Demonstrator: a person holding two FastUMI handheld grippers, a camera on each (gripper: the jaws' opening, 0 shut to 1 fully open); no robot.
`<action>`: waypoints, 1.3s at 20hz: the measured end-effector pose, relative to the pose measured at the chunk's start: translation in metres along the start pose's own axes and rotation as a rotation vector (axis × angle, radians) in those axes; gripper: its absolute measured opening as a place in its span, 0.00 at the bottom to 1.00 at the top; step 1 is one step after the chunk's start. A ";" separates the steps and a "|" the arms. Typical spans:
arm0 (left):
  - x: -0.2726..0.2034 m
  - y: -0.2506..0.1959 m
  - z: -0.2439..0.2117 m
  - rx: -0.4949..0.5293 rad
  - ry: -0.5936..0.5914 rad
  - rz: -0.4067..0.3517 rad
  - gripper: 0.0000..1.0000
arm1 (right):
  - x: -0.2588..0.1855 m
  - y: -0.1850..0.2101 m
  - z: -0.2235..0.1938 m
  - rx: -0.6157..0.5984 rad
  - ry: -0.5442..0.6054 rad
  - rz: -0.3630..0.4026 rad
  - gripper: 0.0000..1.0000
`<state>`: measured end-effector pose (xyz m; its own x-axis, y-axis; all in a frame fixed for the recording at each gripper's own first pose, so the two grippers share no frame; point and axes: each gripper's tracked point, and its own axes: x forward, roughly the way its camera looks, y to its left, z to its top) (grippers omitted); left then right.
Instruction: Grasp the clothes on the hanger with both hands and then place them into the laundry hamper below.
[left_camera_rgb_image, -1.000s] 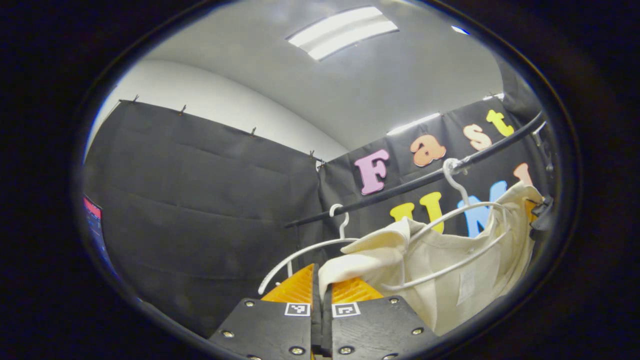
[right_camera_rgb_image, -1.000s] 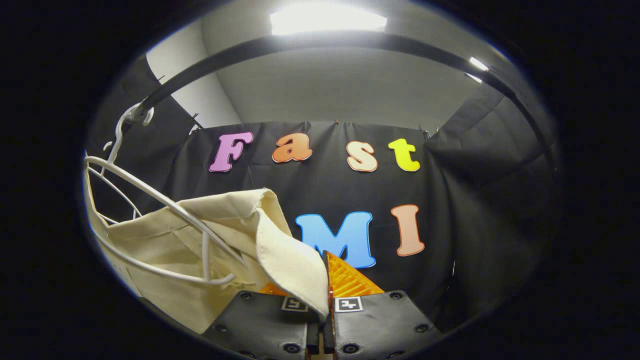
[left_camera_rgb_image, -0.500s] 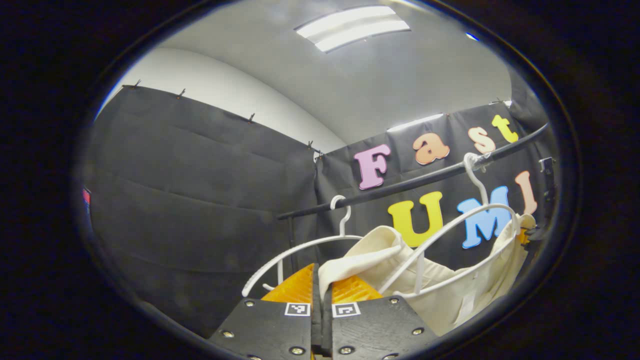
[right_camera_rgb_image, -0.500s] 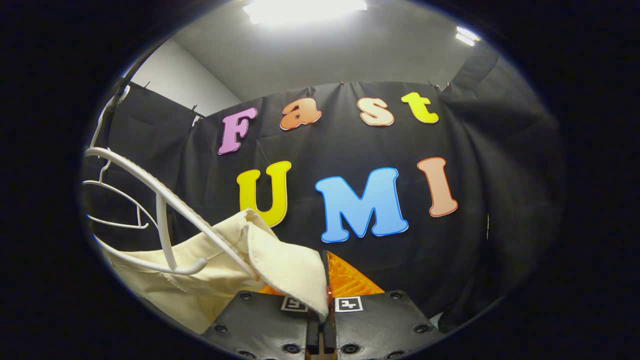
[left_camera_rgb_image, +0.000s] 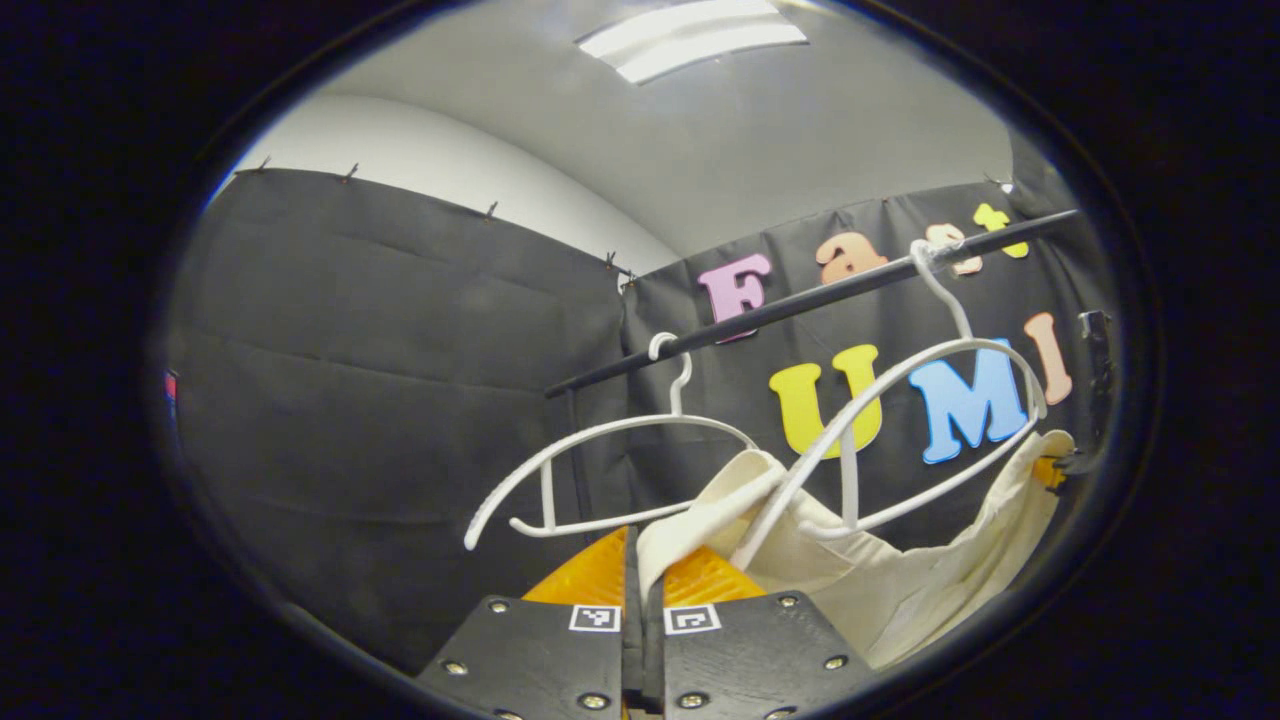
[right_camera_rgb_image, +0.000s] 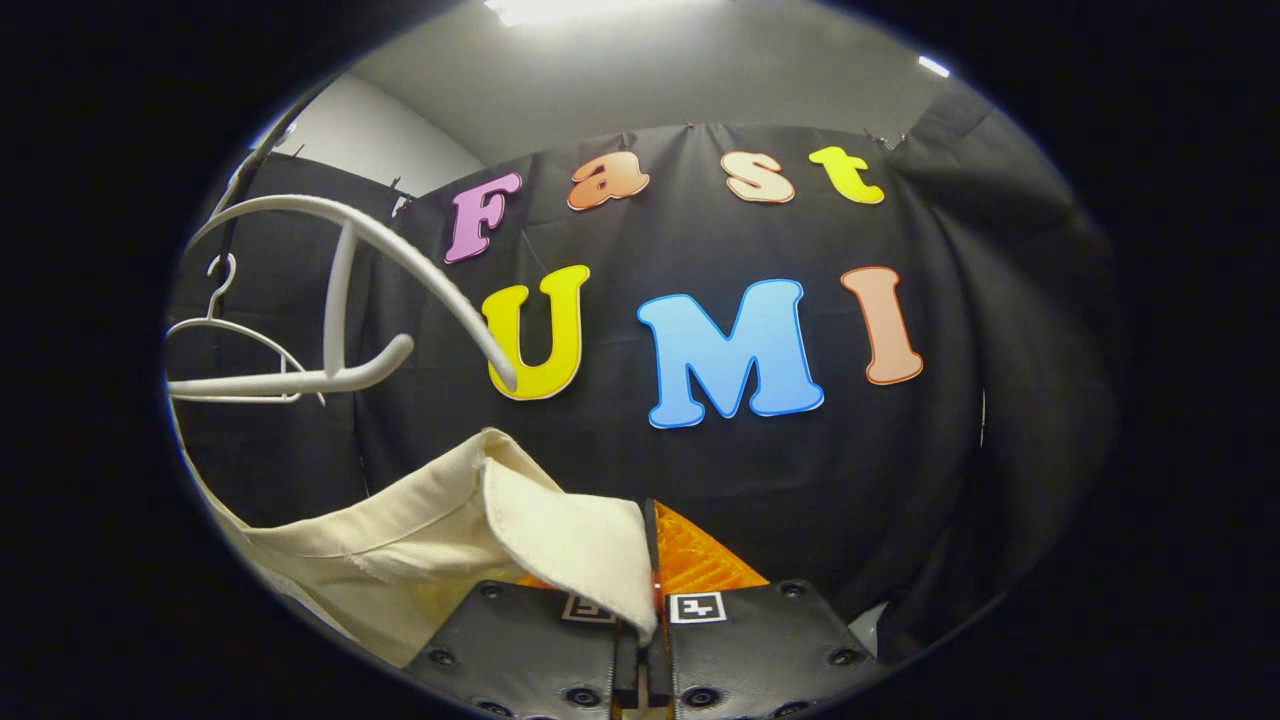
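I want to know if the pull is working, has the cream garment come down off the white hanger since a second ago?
Yes. In the right gripper view the cream garment now hangs below the white hanger, clear of its arm.

Light is cast from ceiling panels (left_camera_rgb_image: 692, 38), blown out to glare in the right gripper view (right_camera_rgb_image: 590, 8). The black cloth wall (left_camera_rgb_image: 400, 370) is left dim. Straight lines are bent by fisheye distortion near the edges; focus is kept sharp throughout.

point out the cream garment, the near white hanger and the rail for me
cream garment (right_camera_rgb_image: 420, 545): right gripper view, on its folded edge.
near white hanger (left_camera_rgb_image: 905, 365): left gripper view, on its upper arm.
rail (left_camera_rgb_image: 800, 297): left gripper view, mid-bar.
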<state>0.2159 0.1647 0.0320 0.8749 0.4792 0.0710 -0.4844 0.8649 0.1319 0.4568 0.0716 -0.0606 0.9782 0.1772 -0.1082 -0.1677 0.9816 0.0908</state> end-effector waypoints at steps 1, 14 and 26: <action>-0.001 -0.001 -0.003 0.000 0.002 -0.004 0.01 | -0.006 0.000 -0.001 -0.010 0.000 0.002 0.07; -0.059 0.002 -0.038 -0.028 0.083 -0.122 0.02 | -0.112 0.028 0.004 -0.028 -0.004 0.028 0.07; -0.105 -0.068 -0.040 -0.112 0.080 -0.340 0.02 | -0.191 0.106 -0.003 -0.055 0.012 0.173 0.07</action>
<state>0.1572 0.0613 -0.0241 0.9852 0.1676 -0.0361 -0.1668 0.9857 0.0250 0.2517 0.1417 -0.0337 0.9327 0.3443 -0.1072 -0.3403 0.9387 0.0547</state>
